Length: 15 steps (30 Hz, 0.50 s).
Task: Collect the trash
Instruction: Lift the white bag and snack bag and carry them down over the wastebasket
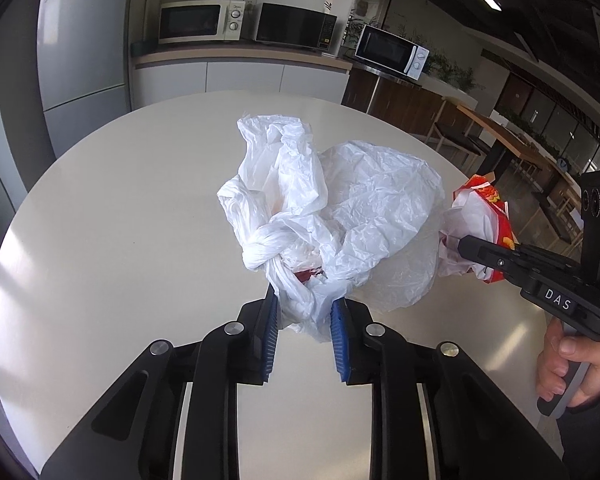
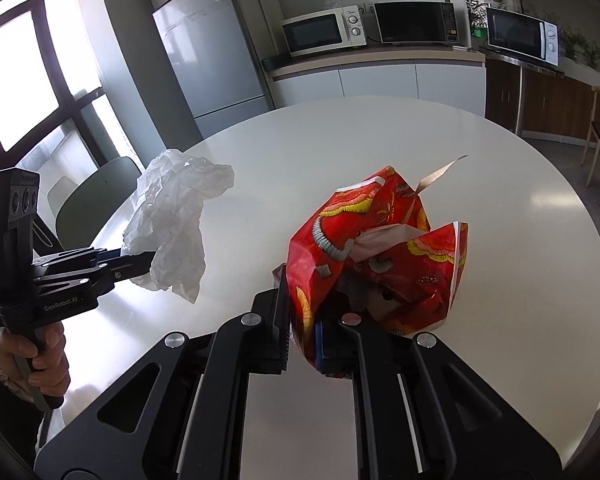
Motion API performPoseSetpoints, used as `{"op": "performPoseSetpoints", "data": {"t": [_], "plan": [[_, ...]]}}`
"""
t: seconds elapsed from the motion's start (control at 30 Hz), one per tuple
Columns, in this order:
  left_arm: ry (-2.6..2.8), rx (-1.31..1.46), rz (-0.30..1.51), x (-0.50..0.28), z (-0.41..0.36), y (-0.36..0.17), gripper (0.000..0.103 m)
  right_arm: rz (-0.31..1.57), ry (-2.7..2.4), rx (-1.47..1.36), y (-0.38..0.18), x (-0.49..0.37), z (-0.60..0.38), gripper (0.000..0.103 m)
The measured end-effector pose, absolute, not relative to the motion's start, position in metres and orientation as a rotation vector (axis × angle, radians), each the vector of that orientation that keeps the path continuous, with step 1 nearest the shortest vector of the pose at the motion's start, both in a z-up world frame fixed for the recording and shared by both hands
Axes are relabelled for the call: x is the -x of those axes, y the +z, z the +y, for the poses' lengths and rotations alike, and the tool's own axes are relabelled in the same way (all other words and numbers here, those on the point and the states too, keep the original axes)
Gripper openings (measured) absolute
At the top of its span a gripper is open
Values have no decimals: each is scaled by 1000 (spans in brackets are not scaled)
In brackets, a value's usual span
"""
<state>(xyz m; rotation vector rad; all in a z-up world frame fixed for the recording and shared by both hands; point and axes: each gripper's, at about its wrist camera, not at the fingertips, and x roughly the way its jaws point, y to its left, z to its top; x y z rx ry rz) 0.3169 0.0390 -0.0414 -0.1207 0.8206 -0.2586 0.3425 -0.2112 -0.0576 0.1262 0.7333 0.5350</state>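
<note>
A white plastic bag [image 1: 332, 216], crumpled and knotted at one handle, is lifted above a round pale surface [image 1: 140, 208]. In the left wrist view its long axis runs from the hand-held gripper at 6 o'clock up toward 12 o'clock, with the loose mouth billowing toward 1 o'clock. Something red shows through the thin plastic near the knot; what it is cannot be told. The left hand-held gripper [image 1: 305, 320] has its blue-padded fingers [image 1: 340, 336] pressed on the bag's gathered lower end, clamping it.

At 3 o'clock in that view, a red printed wrapper bag [image 1: 488, 220] with yellow and grey pattern is pinched by the right hand-held gripper [image 1: 466, 246]. In the right wrist view this red bag [image 2: 380, 256] rises from the fingers at 6 o'clock toward 12 o'clock, its open top crumpled, with pale paper [image 2: 384, 238] tucked inside and a paper strip pointing to 1 o'clock. The right hand-held gripper [image 2: 304, 324] is clamped on its lower edge.

Beyond the surface, at 12 o'clock, a counter carries three microwaves [image 2: 324, 32]; a grey refrigerator [image 2: 212, 52] stands at 11 o'clock.
</note>
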Motion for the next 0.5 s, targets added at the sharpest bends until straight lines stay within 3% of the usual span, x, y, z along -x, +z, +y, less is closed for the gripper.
{"op": "performPoseSetpoints", "data": {"t": [0.5], "plan": [[-255,116,790,-230,36,-30,22,682,587,-87,-31,-247,-221,7]]}}
